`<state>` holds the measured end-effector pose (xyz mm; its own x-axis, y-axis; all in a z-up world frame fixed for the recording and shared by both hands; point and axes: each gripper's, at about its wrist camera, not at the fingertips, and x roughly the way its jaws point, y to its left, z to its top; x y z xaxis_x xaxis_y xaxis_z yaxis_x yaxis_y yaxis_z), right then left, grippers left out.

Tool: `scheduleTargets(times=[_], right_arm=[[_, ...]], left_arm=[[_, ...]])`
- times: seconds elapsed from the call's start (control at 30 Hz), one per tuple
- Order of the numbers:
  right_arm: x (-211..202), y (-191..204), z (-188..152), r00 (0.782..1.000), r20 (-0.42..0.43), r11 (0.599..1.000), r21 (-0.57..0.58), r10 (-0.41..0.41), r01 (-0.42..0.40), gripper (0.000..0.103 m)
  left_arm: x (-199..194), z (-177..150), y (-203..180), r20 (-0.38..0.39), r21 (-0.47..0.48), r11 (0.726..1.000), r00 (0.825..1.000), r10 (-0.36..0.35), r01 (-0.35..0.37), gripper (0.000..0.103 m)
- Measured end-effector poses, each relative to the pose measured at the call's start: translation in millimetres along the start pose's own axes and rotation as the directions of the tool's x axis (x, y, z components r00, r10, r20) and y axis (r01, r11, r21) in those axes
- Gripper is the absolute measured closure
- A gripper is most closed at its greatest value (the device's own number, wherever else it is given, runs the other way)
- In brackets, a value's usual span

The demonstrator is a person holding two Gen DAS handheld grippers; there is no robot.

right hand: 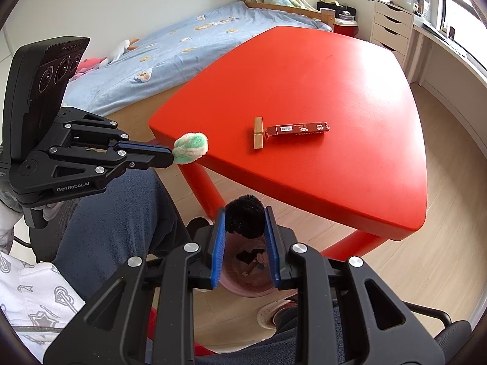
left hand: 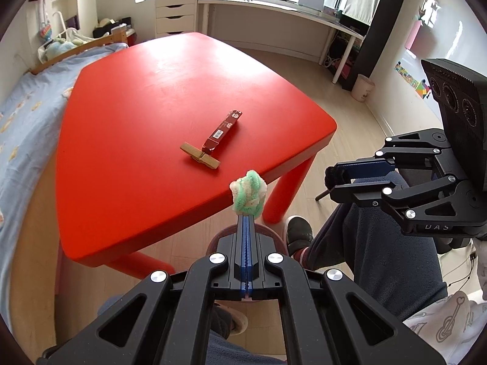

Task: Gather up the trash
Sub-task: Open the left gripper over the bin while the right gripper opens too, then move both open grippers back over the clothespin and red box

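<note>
My left gripper is shut on a green-and-white fuzzy ball, held in the air just off the near edge of the red table; it also shows in the right wrist view. My right gripper is shut on a black fuzzy ball, held above a pink bin on the floor with scraps inside. In the left wrist view the right gripper hangs to the right of the table. A red wrapper clipped by a wooden clothespin lies on the table.
A bed with a blue sheet runs along the table's far side. White drawers and a desk stand under the window. The person's legs and shoes are beside the bin. A small bin stands by the wall.
</note>
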<state>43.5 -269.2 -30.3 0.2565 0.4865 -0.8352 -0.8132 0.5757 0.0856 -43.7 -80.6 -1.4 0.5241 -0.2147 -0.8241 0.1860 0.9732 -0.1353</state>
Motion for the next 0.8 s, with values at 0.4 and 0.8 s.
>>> scheduleTargets(times=[0.4, 0.8], right_arm=[[1, 1, -4, 1.000, -0.004, 0.999, 0.008, 0.031, -0.031, 0.072], [9, -9, -9, 0.999, -0.022, 0.999, 0.041, -0.025, 0.026, 0.003]], left_arm=[[0, -5, -7, -0.002, 0.009, 1.000, 1.000, -0.024, 0.024, 0.097], [1, -6, 7, 0.015, -0.066, 0.997, 0.999, 0.033, -0.032, 0.008]])
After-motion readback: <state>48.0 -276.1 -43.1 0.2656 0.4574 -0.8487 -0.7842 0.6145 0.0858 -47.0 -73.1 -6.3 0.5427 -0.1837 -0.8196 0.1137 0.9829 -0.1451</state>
